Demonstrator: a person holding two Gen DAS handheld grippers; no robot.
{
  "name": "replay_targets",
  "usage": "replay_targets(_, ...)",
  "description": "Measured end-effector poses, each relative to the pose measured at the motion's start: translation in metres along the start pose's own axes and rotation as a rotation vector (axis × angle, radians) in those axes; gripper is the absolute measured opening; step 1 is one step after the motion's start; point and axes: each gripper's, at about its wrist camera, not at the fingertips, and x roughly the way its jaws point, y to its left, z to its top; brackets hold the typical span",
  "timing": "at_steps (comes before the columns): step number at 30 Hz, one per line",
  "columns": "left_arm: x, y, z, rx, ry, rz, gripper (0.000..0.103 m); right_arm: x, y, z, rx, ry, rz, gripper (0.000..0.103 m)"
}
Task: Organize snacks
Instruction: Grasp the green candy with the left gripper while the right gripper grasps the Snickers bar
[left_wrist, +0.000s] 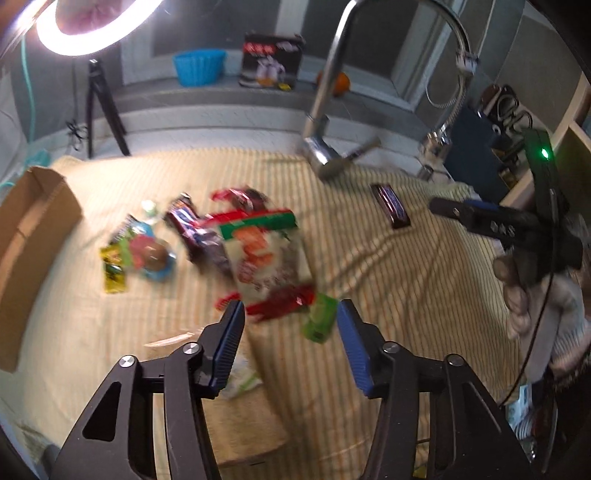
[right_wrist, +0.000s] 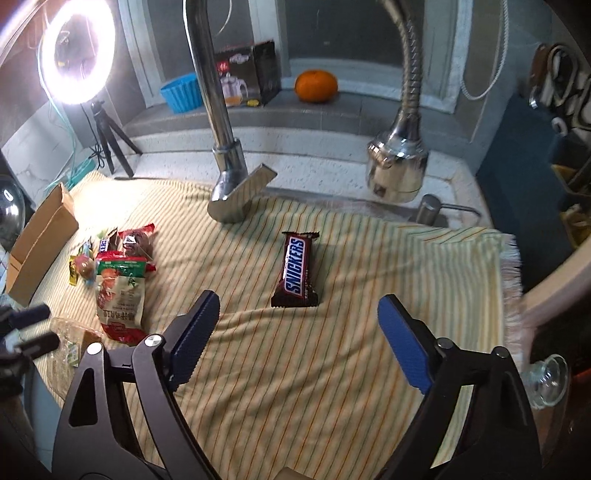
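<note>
While both tongs hang over the striped cloth (right_wrist: 332, 369) that covers the surface, neither holds anything. Left tongs (left_wrist: 290, 332): jaws parted, nothing pressed between the pads; a green packet (left_wrist: 319, 319) and the lower edge of a large red-and-white snack bag (left_wrist: 266, 266) show in the gap beyond them, lying on the cloth. This view is blurred, so contact cannot be confirmed. Right tongs (right_wrist: 299, 332): jaws spread wide and empty, with bare cloth between them.

Landmark: the chocolate bar (right_wrist: 297, 271), lying alone on the cloth, just beyond the right tongs and in front of the tap (right_wrist: 229, 177).

To the left of the chocolate bar, well apart from it, lies the snack pile: the large bag, a dark red wrapper (right_wrist: 138, 240) behind it, and small sweets in yellow and blue wrappers (right_wrist: 81, 267) on its far side. Further left of the pile, a cardboard box (right_wrist: 40, 243) stands open at the cloth's edge.

Behind the chocolate bar, on the window ledge, sit an orange (right_wrist: 316, 85), a dark carton (right_wrist: 251, 74) and a blue basket (right_wrist: 181, 92). A ring lamp (right_wrist: 75, 55) on a tripod stands at far left.
</note>
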Motion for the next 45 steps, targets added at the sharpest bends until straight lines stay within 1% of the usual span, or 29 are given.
replay_targets(2, 0.009, -0.006, -0.002, 0.009, 0.024, -0.014, 0.04, 0.008, -0.002, 0.001, -0.008, 0.015, 0.01, 0.085)
replay_targets(4, 0.016, -0.01, -0.002, 0.017, 0.042, -0.027, 0.035, 0.016, -0.004, 0.003, -0.012, 0.03, 0.025, 0.084)
replay_targets(7, 0.023, -0.014, -0.002, 0.024, 0.059, -0.047, 0.034, 0.026, -0.005, 0.004, -0.019, 0.051, 0.043, 0.079)
replay_targets(11, 0.037, -0.019, -0.003, 0.031, 0.092, -0.067, 0.028, 0.037, -0.007, 0.007, -0.034, 0.075, 0.053, 0.073)
replay_targets(16, 0.052, -0.022, -0.004, 0.038, 0.115, -0.04, 0.027, 0.048, -0.012, 0.009, -0.033, 0.095, 0.074, 0.068)
replay_targets(19, 0.057, -0.024, -0.004, 0.054, 0.125, -0.023, 0.027, 0.055, -0.014, 0.011, -0.026, 0.107, 0.089, 0.067)
replay_targets(22, 0.061, -0.024, -0.005, 0.063, 0.138, -0.021, 0.027, 0.059, -0.016, 0.013, -0.009, 0.113, 0.105, 0.064)
replay_targets(26, 0.068, -0.022, -0.006, 0.059, 0.156, -0.013, 0.027, 0.065, -0.015, 0.015, -0.004, 0.118, 0.115, 0.063)
replay_targets(29, 0.07, -0.021, -0.005, 0.062, 0.151, 0.001, 0.024, 0.071, -0.014, 0.016, -0.008, 0.127, 0.115, 0.063)
replay_targets(33, 0.072, -0.022, -0.004, 0.064, 0.141, 0.006, 0.023, 0.079, -0.015, 0.017, -0.003, 0.145, 0.114, 0.058)
replay_targets(36, 0.074, -0.023, -0.003, 0.059, 0.134, 0.008, 0.023, 0.088, -0.014, 0.02, -0.009, 0.156, 0.1, 0.057)
replay_targets(38, 0.073, -0.022, -0.003, 0.053, 0.129, 0.011, 0.02, 0.092, -0.013, 0.02, -0.013, 0.165, 0.1, 0.051)
replay_targets(42, 0.069, -0.019, -0.007, 0.045, 0.118, 0.009, 0.019, 0.1, -0.007, 0.023, -0.038, 0.172, 0.075, 0.044)
replay_targets(43, 0.067, -0.019, -0.008, 0.046, 0.116, 0.008, 0.019, 0.101, -0.006, 0.024, -0.042, 0.172, 0.074, 0.041)
replay_targets(44, 0.066, -0.019, -0.009, 0.047, 0.114, 0.007, 0.019, 0.101, -0.005, 0.024, -0.044, 0.172, 0.075, 0.036)
replay_targets(45, 0.065, -0.02, -0.01, 0.048, 0.113, 0.006, 0.019, 0.102, -0.004, 0.025, -0.047, 0.175, 0.074, 0.033)
